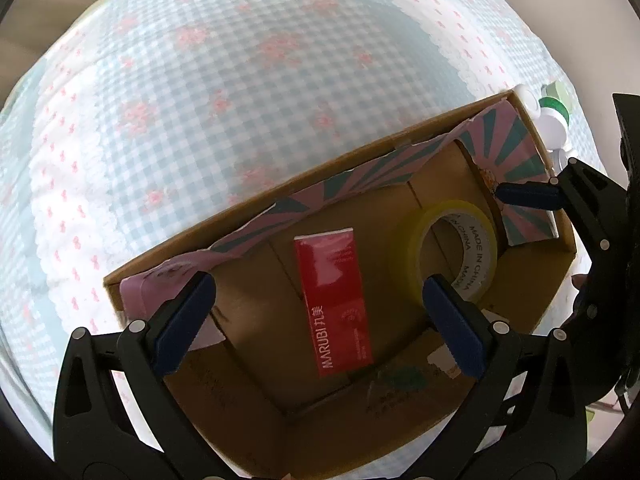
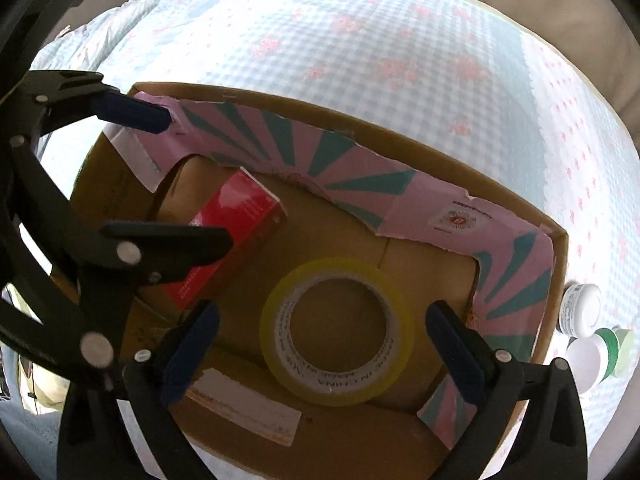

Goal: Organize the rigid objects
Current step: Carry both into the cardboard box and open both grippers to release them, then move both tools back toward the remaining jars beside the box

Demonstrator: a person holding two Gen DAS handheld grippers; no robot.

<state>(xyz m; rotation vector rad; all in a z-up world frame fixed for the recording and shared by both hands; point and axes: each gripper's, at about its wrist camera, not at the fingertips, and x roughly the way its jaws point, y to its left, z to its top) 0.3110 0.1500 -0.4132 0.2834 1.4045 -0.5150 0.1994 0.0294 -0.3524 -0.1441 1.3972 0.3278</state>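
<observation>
An open cardboard box (image 1: 256, 204) (image 2: 452, 156) with a pink and teal paper lining stands on the checked cloth. Inside lie a red MARUBI carton (image 1: 334, 304) (image 2: 236, 232) and a yellow tape roll (image 1: 460, 248) (image 2: 336, 332). My left gripper (image 1: 316, 312) is open and empty, its jaws spread above the red carton. My right gripper (image 2: 322, 344) is open and empty, its jaws spread on either side of the tape roll. Each gripper shows in the other's view, the right one (image 1: 532, 194) at the box's right end, the left one (image 2: 168, 184) over the carton.
Two white jars (image 2: 582, 308) and a green-labelled one (image 2: 612, 346) stand on the cloth just outside the box's right wall; they also show in the left wrist view (image 1: 552, 120). The blue checked cloth (image 1: 200, 100) stretches away beyond the box.
</observation>
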